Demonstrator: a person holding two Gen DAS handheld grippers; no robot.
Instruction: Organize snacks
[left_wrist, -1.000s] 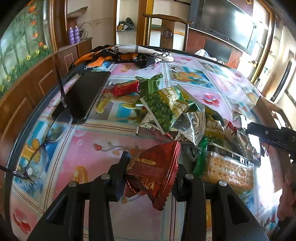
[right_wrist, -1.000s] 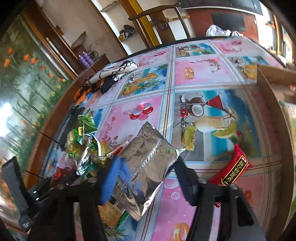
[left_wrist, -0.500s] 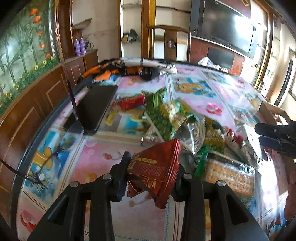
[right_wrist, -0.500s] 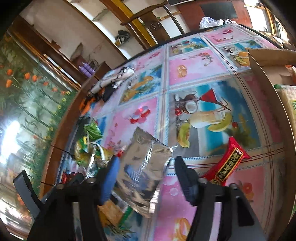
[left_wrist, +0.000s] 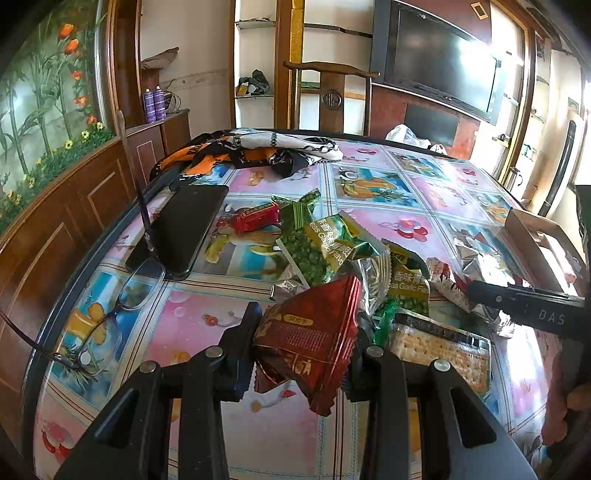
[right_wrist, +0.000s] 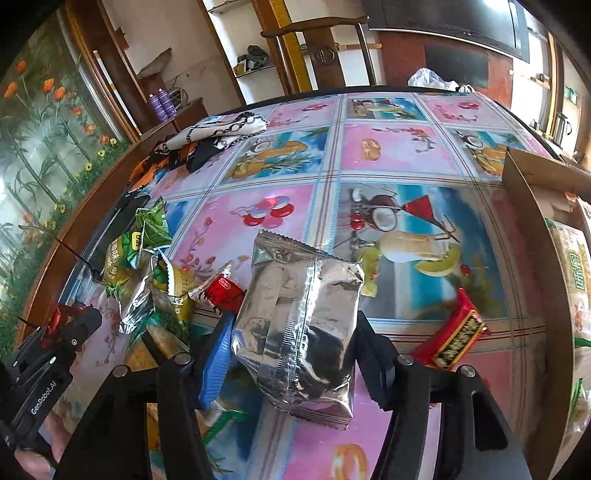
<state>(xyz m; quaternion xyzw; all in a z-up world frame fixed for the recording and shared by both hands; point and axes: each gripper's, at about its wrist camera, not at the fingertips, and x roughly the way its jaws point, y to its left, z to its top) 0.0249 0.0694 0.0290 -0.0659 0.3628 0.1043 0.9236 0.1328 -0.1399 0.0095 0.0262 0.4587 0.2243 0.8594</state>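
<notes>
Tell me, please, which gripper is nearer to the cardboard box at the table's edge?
Right. The right gripper, holding a silver packet, is close beside the cardboard box; the left gripper sits farther away, across the snack pile.

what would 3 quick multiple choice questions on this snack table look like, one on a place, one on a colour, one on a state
1. Where do the glasses lie?
A. inside the cardboard box
B. near the table edge, beside the phone
C. on the scarf

2. What colour is the packet in the left gripper?
A. dark red
B. blue
C. white

3. What state is the right gripper in?
A. open over bare table
B. shut on a silver packet
C. shut on the crackers

Answers:
1 B: in the left wrist view the glasses sit by the table rim, next to the black phone.
2 A: the red packet pinched between its fingers is dark red.
3 B: in the right wrist view the silver packet is clamped between both fingers.
</notes>
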